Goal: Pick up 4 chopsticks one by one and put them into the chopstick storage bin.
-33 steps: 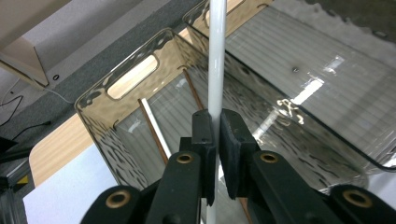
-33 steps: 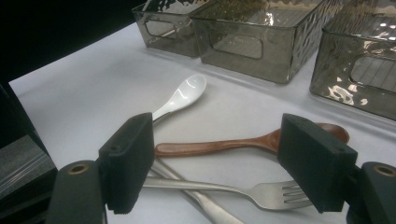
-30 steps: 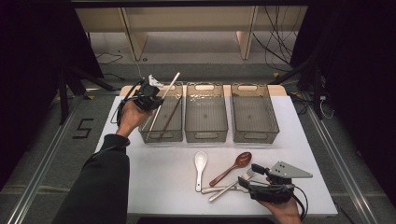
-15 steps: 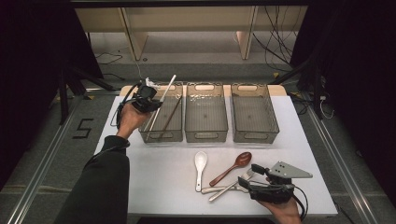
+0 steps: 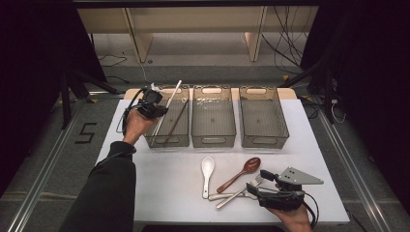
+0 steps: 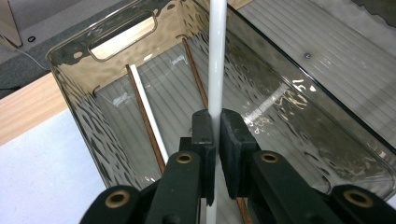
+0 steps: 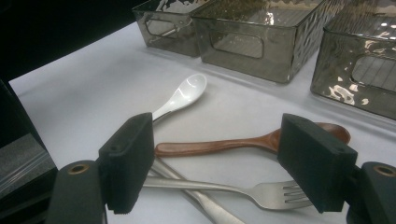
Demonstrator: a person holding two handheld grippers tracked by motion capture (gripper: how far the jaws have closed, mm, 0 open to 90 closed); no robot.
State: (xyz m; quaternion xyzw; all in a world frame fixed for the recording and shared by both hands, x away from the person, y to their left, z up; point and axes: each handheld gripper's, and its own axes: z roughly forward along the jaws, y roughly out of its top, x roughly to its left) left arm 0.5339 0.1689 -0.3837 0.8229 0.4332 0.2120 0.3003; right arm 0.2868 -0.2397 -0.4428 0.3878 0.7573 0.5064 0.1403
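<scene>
Steel fork (image 7: 261, 190) lies between the wide-open jaws of the right hand-held gripper (image 7: 224, 163) on the white surface (image 5: 159, 179); farther off, the left hand-held gripper (image 6: 215, 126) clamps a white chopstick (image 6: 217, 56) over the leftmost bin (image 6: 116, 39)

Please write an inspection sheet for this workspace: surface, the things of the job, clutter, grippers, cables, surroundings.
Surface: white table, wooden back edge.
Job's things: white chopstick over the left bin, which holds brown and white sticks; white spoon, wooden spoon, fork in front.
Clutter: nothing seen.
Grippers: left gripper shut on the white chopstick; right gripper open over the fork.
Cables: several on the floor.
Surroundings: dark curtains, wooden frame behind.
</scene>
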